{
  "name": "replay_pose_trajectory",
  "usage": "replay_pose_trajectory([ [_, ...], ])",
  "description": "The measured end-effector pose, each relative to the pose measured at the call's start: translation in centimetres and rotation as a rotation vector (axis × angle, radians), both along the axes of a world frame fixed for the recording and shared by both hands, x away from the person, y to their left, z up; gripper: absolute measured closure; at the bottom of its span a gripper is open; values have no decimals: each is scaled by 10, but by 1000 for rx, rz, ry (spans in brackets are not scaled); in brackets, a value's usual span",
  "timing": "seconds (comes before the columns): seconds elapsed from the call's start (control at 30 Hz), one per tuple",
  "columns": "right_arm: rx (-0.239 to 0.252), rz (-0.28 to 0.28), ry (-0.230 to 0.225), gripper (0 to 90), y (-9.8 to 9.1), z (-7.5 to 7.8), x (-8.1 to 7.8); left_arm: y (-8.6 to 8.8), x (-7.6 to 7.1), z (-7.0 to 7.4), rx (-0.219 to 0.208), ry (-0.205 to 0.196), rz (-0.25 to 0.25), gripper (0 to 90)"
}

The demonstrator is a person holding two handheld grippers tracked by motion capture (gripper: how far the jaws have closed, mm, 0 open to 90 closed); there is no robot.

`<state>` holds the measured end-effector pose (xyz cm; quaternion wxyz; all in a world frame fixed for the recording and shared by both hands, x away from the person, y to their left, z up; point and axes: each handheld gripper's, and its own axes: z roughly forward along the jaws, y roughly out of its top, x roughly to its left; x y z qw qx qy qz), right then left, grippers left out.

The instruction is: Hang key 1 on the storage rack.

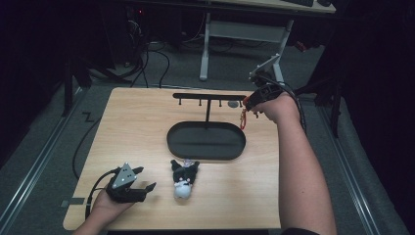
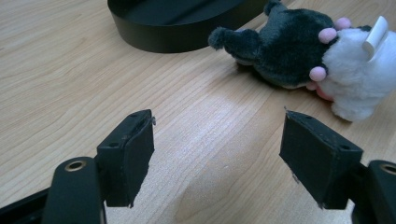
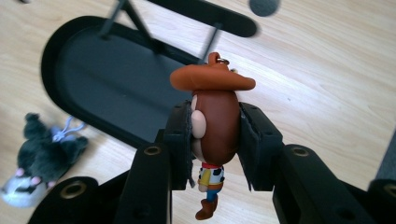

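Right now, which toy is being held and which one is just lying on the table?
The cowboy figure with the brown hat is clamped by its head in the right gripper. The black and white plush toy just lies on the table, ahead of the open left gripper.

Brown-hatted cowboy figure (image 3: pixel 212 126), black-and-white plush (image 2: pixel 308 56) with pink spots, black stand (image 1: pixel 206 139), pale wood table (image 1: pixel 132 132).

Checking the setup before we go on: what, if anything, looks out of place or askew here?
Only the plush toy: it lies flopped on its side on the table in front of the black stand's tray, not hung. The cowboy figure is clamped by its head in the right tool. The left tool is open.
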<state>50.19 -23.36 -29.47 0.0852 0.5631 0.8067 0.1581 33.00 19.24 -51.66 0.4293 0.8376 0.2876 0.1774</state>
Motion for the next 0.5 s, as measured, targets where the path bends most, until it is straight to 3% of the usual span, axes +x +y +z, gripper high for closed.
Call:
replay_pose_trajectory([
  [0.23,-10,18,-25,670,10,9,0,-1,0,0,4,-4,-1,263],
  [0.5,-22,1,-22,669,8,5,4,1,0,0,-1,-2,1,263],
])
